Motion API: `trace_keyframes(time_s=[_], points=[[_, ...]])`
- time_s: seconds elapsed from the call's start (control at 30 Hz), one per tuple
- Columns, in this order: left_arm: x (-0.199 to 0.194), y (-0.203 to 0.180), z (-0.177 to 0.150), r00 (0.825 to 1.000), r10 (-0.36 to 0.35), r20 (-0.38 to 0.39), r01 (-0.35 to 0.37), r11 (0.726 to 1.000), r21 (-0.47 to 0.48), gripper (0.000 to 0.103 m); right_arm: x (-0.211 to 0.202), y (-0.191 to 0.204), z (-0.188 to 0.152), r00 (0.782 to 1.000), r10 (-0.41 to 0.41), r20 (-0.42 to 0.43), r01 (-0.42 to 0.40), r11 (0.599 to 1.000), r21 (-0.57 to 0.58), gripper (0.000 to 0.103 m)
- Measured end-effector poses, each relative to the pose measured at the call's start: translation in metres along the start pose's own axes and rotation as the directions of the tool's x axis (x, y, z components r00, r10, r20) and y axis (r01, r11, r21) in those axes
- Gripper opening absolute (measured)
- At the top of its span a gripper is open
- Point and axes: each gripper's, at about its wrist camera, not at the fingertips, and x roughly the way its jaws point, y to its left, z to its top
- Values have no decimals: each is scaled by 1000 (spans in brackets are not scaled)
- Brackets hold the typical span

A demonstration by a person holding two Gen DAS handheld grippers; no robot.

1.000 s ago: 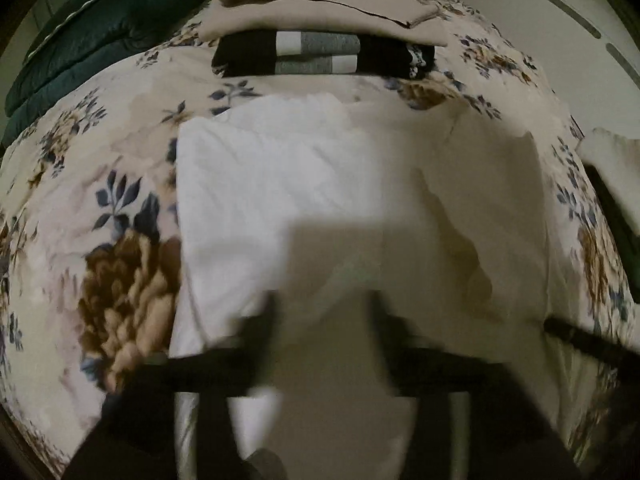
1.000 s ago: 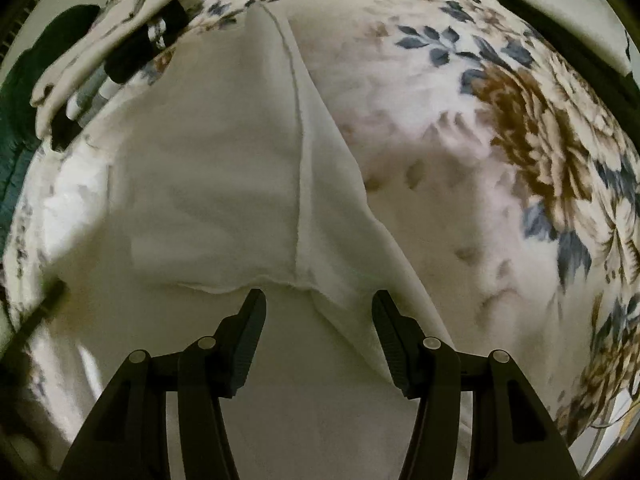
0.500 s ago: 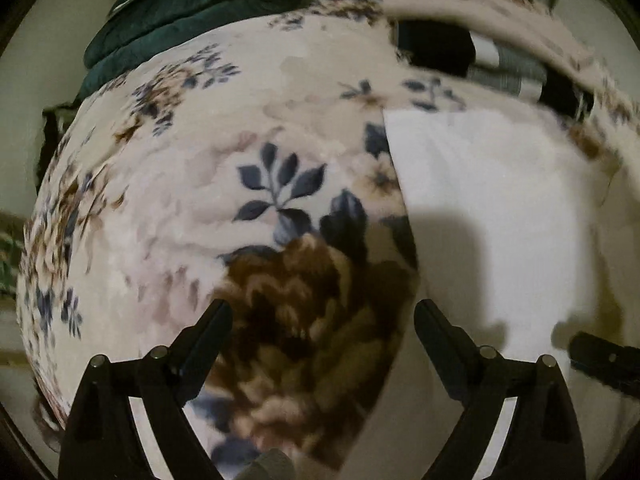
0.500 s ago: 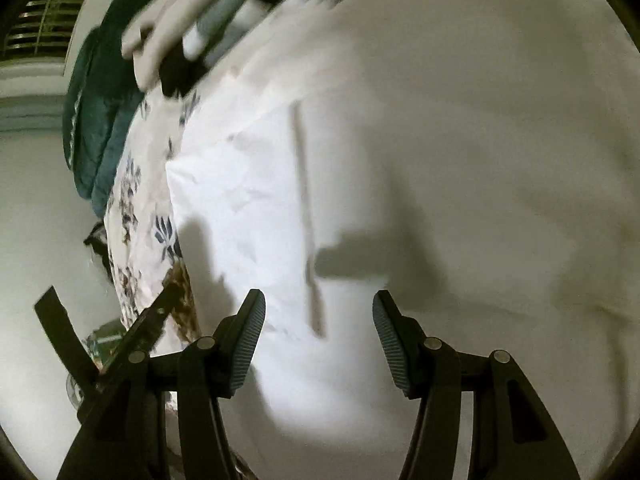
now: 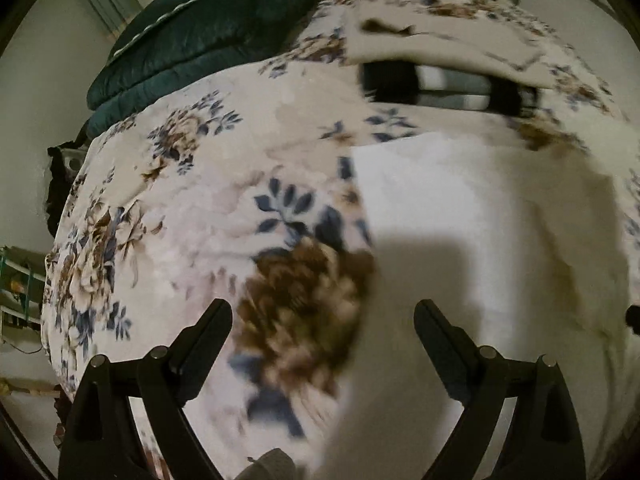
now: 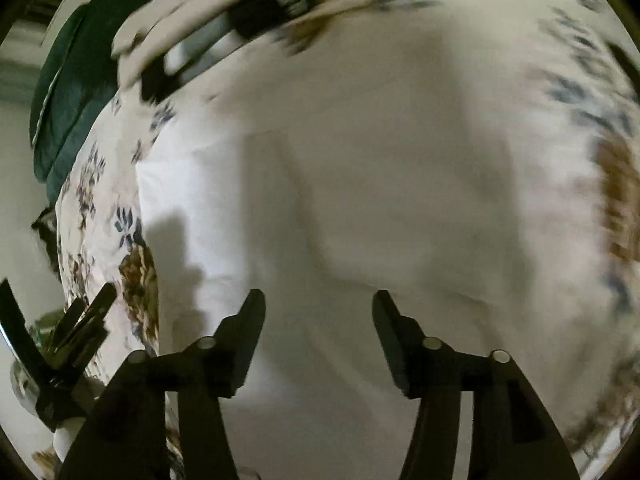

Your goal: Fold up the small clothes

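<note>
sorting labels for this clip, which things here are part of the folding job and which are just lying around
Part of the job:
white garment, spread flat on the bed
left gripper, open, empty
right gripper, open, over the garment
stack of folded clothes

Just lying about:
floral bedspread
dark green quilt

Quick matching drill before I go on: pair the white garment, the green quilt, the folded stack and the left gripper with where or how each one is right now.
Things:
1. white garment
2. green quilt
3. folded stack
4. left gripper

States:
A. bunched at the bed's far left corner
B. open, holding nothing
C. spread flat on the floral bedspread
D. beyond the garment, beige piece on top

Pairs: 1-C, 2-A, 3-D, 4-B
</note>
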Motion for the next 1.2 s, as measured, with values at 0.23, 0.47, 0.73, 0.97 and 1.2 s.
trace_keyframes(time_s=[0.23,0.47,0.73,0.97,1.2], points=[[-54,-115,-78,973,-160,-164,167,986,26,93,-100,-144,-26,994,-98,-53,101,992,78,63],[-66,-278,-197,843,-327,-427,351,936,-24,93,-124,-252,-31,979,-163,-125,167,986,22,63],[-28,-369,-256,816,-279,-506,319,948,-9,4,-94,-284,-6,973,-174,-150,177,984,11,63],[-80,-309,-239,877,-326,-352,324,944,-68,2,-72,-255,42,987,-58,-152,51,997,-53,63],[-106,-250,-226,909,-303,-285,272,952,-142,2,-29,-174,131,974,172,-148,-192,973,-131,63]])
